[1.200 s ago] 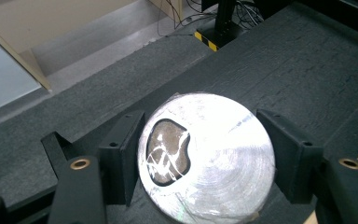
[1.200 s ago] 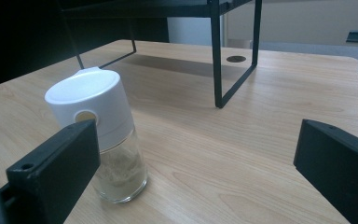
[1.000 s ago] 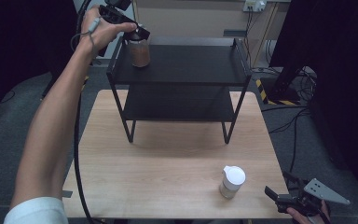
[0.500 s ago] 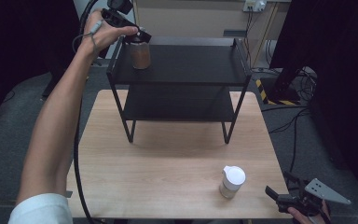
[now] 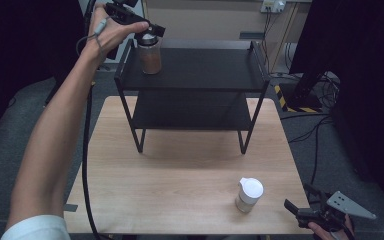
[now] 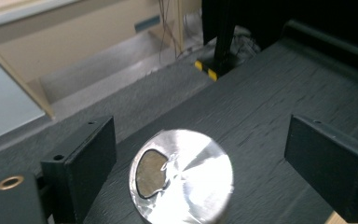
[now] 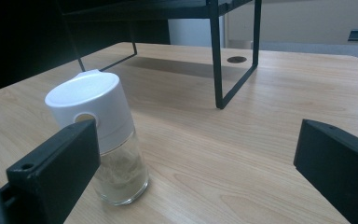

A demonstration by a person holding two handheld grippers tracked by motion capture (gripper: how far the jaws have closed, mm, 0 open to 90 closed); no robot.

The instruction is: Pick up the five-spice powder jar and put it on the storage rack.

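On the top shelf of the black rack [image 5: 200, 70], left rear corner: a jar [image 5: 150, 55] of brown powder, foil top torn open, with the left gripper [image 5: 147, 30] spread wide above it, holding nothing. Near the table's [image 5: 180, 200] front right: a white-capped shaker [image 5: 248, 195] of pale powder, with the right gripper [image 5: 307, 212] spread wide beside it, empty. A second ago the left jaws sat around the jar; they have since lifted clear, everything else unmoved.

Light wooden table [image 5: 180, 190], rectangular, pale grain. On its far half, a black two-tier metal shelf rack [image 5: 195, 100] standing on thin legs. Near the front right corner, a small clear glass shaker with a white cap [image 5: 248, 194], upright. On the rack's top tier, far left corner, a brown-filled glass jar with a foil-sealed top [image 5: 150, 54], upright.
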